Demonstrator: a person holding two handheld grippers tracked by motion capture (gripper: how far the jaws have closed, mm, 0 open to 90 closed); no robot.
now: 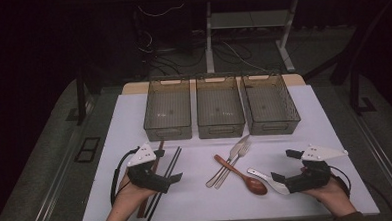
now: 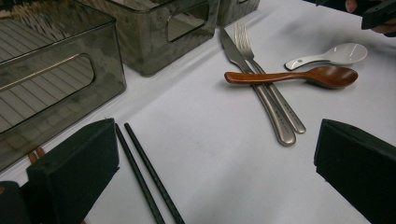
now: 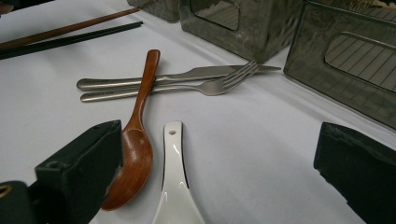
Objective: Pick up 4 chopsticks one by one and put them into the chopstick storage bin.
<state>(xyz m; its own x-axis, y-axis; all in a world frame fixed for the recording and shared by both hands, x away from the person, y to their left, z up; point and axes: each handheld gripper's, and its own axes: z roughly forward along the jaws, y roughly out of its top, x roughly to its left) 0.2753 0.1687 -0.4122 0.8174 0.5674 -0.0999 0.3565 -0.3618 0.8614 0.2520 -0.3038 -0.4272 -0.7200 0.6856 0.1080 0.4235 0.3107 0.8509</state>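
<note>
White table (image 1: 134,113) in a dark room, three grey bins (image 1: 218,112) in a row at its far edge. Left gripper (image 1: 169,165), jaws spread and grasping nothing, rests over the black chopsticks (image 1: 172,164) and brown chopsticks (image 1: 158,153) at near left. Right gripper (image 1: 285,165), jaws likewise spread and empty, sits over the white spoon (image 1: 267,179) at near right. At centre a wooden spoon (image 1: 242,176) lies across a knife (image 1: 231,156) and fork (image 1: 238,156).
</note>
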